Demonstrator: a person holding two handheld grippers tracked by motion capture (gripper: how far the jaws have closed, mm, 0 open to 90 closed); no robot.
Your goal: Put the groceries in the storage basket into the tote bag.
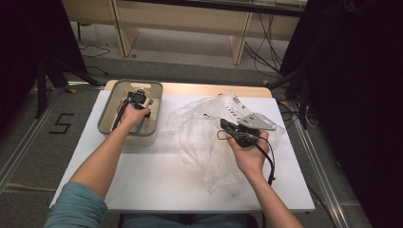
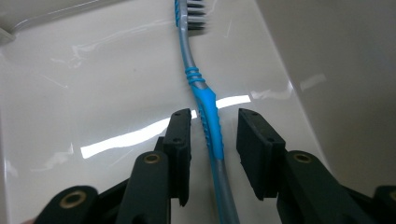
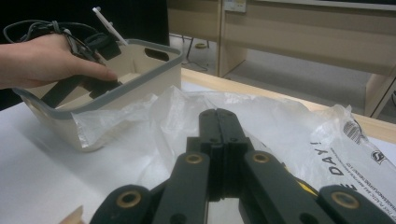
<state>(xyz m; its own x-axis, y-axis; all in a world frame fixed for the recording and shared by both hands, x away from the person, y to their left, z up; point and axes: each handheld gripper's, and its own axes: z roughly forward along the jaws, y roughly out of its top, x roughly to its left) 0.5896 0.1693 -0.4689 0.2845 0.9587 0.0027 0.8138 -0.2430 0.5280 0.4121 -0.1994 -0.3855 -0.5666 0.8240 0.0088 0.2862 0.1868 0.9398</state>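
Note:
A blue and grey toothbrush (image 2: pixel 209 109) lies on the pale floor of a cream bin (image 1: pixel 106 114) with a grey rim, bristles at the far end. My left gripper (image 2: pixel 214 140) is open inside the bin, one jaw on each side of the blue grip, close to it without pressing. In the high view a hand (image 1: pixel 134 115) holds this gripper down into the bin. My right gripper (image 3: pixel 218 119) is shut, jaws pressed flat together with nothing visible between them. It hovers over a crumpled clear plastic bag (image 1: pixel 199 130), held near the bag's right side (image 1: pixel 224 125).
The bin (image 3: pixel 140 79) stands at the left of a white table (image 1: pixel 142 180), touching the bag (image 3: pixel 280 121), which carries printed lettering. A wooden strip runs along the table's far edge (image 1: pixel 190 88). Dark stands and cables flank the table on the floor.

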